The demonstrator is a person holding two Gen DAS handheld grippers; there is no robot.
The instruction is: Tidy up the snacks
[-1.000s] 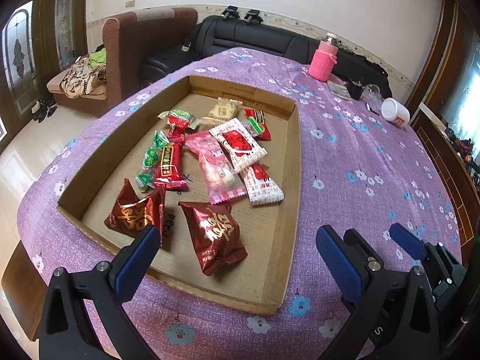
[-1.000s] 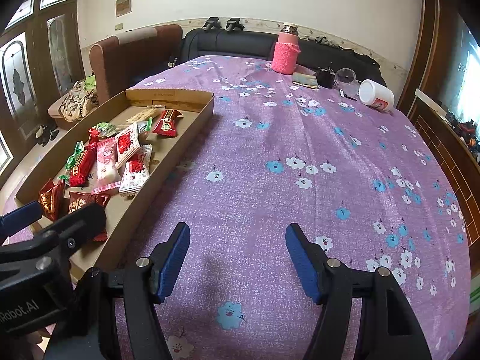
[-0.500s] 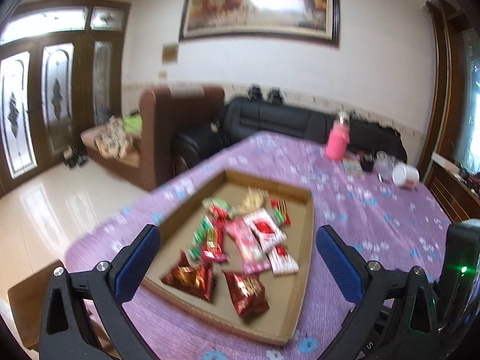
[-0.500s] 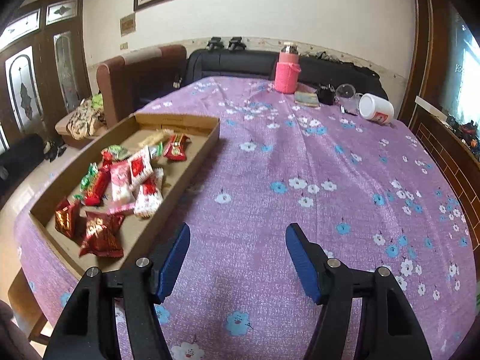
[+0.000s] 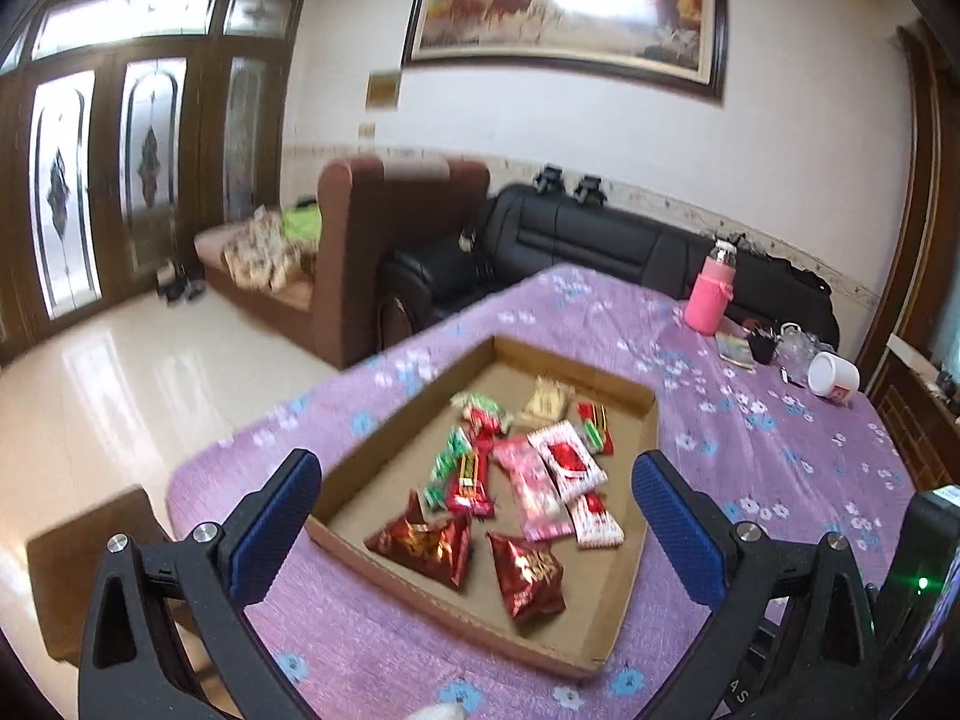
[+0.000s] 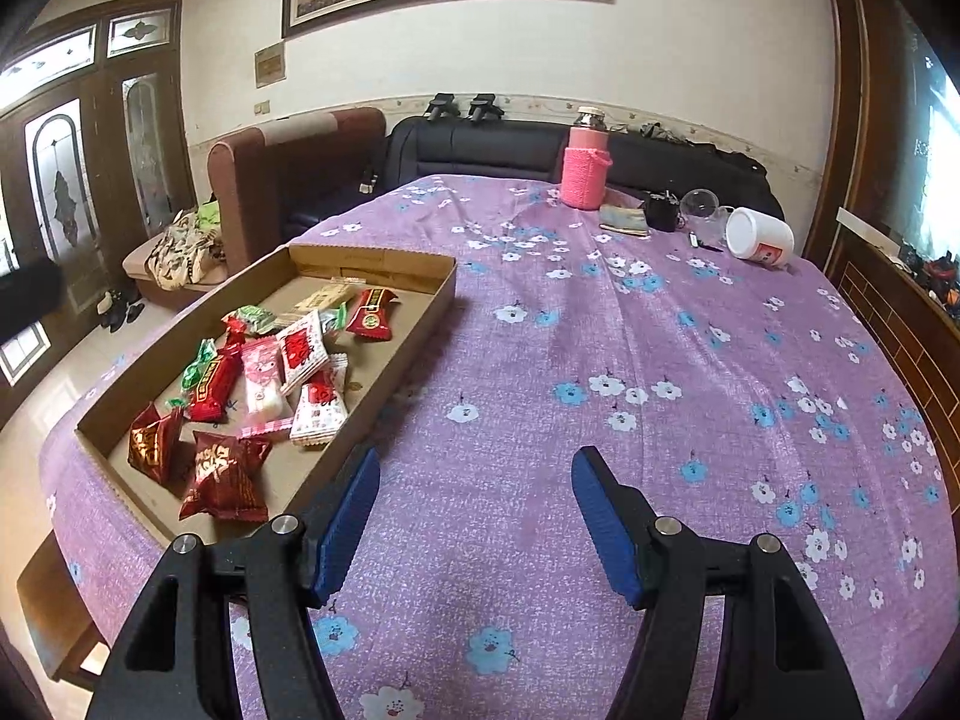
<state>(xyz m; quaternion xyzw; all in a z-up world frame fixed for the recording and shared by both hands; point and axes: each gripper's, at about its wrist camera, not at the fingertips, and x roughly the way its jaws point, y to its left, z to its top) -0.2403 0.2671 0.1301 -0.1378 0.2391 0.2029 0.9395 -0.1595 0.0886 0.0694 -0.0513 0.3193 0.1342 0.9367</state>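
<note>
A shallow cardboard tray [image 5: 645, 420] [image 6: 432, 312] lies on the purple flowered tablecloth and holds several wrapped snacks. Nearest are two dark red foil packs [image 5: 525, 573] [image 6: 225, 474]; behind them lie pink-and-white packets [image 5: 534, 495] [image 6: 264, 381] and red and green bars [image 5: 468, 480] [image 6: 213, 378]. My left gripper [image 5: 474, 516] hangs open above and in front of the tray, nothing between its blue pads. My right gripper [image 6: 474, 516] is open over bare cloth to the right of the tray, holding nothing.
At the table's far end stand a pink-sleeved bottle [image 6: 585, 174], a white jar on its side [image 6: 759, 237], a black cup [image 6: 660, 213] and a small pouch [image 6: 624, 219]. A black sofa [image 5: 600, 240] and a brown armchair [image 5: 384, 222] lie beyond. A wooden bench [image 5: 90, 546] sits low at left.
The left gripper has risen and tipped up, so the tray looks smaller and farther and the wall and picture come into view. The right view has tipped up a little; its jaws stand the same.
</note>
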